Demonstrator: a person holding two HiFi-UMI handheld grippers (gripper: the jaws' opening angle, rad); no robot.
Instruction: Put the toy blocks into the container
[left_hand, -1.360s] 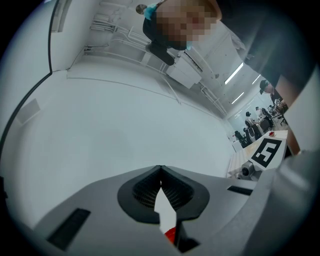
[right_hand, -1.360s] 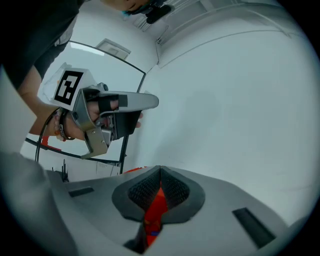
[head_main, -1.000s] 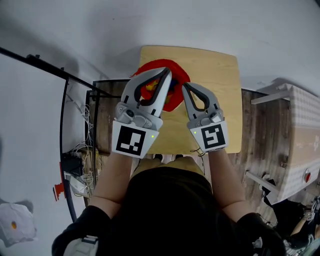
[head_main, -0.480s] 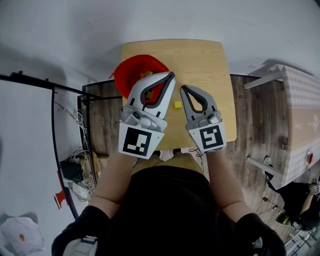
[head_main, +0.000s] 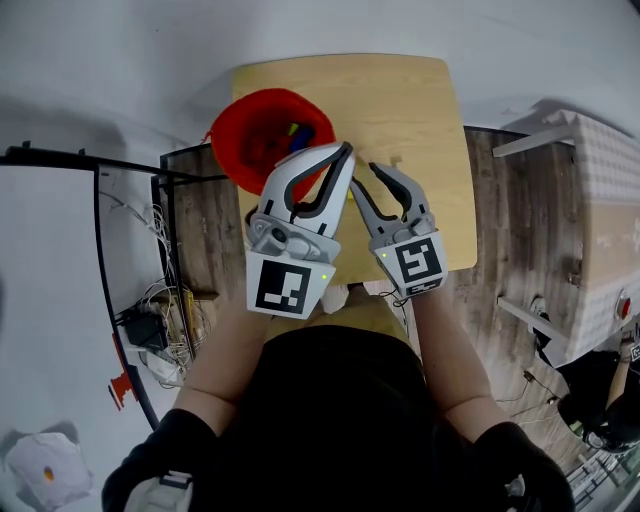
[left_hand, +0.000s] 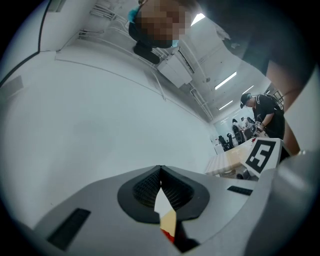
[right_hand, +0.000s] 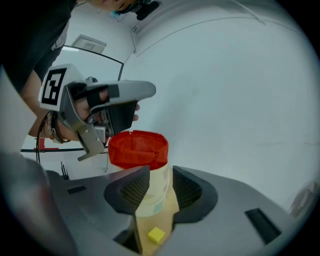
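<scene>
My right gripper (head_main: 362, 178) was shut tight a moment ago. Its jaws have just been opening, and now there is a gap between them. It has also come down closer to the table (head_main: 400, 100). In the right gripper view, a little yellow block (right_hand: 156, 235) lies on the wood, low down in the gap between the two jaws. The pads do not touch it yet, so nothing is held. I think this means I am getting ready to pick up that block. Next I need to go a bit lower and squeeze gently. My left gripper (head_main: 344, 152) is closed with nothing in it, and it hangs just beside the right one, near the red container (head_main: 240, 140). The container stands at the far left corner of the table. Some blocks (head_main: 296, 130) are already inside it, so part of the job is done, but the yellow one is still out. I cannot read any words or brand names anywhere. The only marks I see are the black and white marker squares (head_main: 290, 285) on the grippers, and those are just patterns.
</scene>
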